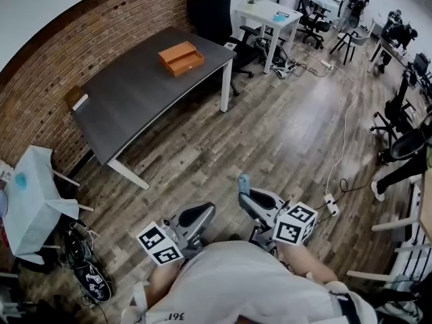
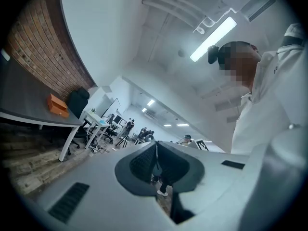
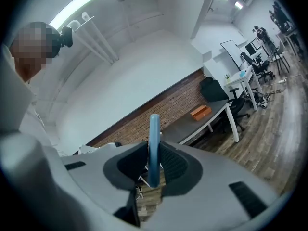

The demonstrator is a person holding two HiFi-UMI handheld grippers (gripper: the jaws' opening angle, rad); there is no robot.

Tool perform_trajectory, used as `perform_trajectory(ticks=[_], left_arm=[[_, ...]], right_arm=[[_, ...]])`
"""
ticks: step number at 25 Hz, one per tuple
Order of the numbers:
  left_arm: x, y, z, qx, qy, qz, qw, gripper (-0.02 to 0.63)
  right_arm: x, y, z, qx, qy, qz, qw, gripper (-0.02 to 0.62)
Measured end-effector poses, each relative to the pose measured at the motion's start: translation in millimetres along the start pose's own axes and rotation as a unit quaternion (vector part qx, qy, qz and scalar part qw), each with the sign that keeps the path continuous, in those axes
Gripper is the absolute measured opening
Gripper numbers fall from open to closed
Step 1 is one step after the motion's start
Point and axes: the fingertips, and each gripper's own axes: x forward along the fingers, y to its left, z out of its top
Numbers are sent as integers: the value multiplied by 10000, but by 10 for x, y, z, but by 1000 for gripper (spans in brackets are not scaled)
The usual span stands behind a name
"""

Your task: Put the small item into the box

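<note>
Your right gripper (image 1: 245, 194) sits at lower centre of the head view, just above your shirt. Its jaws pinch a small blue item (image 1: 243, 181), which sticks out past the tips. In the right gripper view that item (image 3: 153, 148) stands on edge, thin and flat, with both pads pressed against its faces.

Your left gripper (image 1: 204, 212) is beside it, to the left in the head view. In the left gripper view its jaws (image 2: 155, 160) are pressed together, pad against pad, with nothing between them.

The orange box (image 1: 181, 58) lies in the upper middle of the head view, on the right-hand part of a dark grey desk (image 1: 135, 93). It is well apart from both grippers, with a stretch of plank floor (image 1: 270, 140) between.
- Left gripper view: the box (image 2: 57, 106) is at the left edge.
- Right gripper view: the box (image 3: 200, 112) is right of centre, above the jaws.

The desk runs along a brick wall (image 1: 40, 106), and a black office chair (image 1: 212, 12) stands at its upper end.
</note>
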Motion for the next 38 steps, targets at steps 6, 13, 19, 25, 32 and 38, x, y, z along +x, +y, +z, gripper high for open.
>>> perform_trajectory(ticks=[6, 13, 19, 25, 32, 38], left_arm=[[-41, 21, 16, -38, 0, -25, 10000, 18], [-158, 64, 20, -89, 31, -74, 9999, 18], [-341, 125, 75, -160, 32, -91, 9998, 18], [-598, 232, 123, -203, 71, -65, 9997, 18], [-847, 432, 125, -259, 126, 3, 9996, 17], [-792, 627, 162, -304, 120, 80, 9994, 18]], right_arm=[[53, 43, -3, -9, 26, -3, 10000, 89], [139, 102, -85, 25, 80, -84, 9999, 89], [281, 207, -151, 61, 140, -149, 9998, 89], [500, 349, -257, 74, 172, -153, 9997, 89], [749, 386, -399, 147, 151, -184, 9996, 89], [912, 256, -335, 85, 221, -170, 9996, 89]])
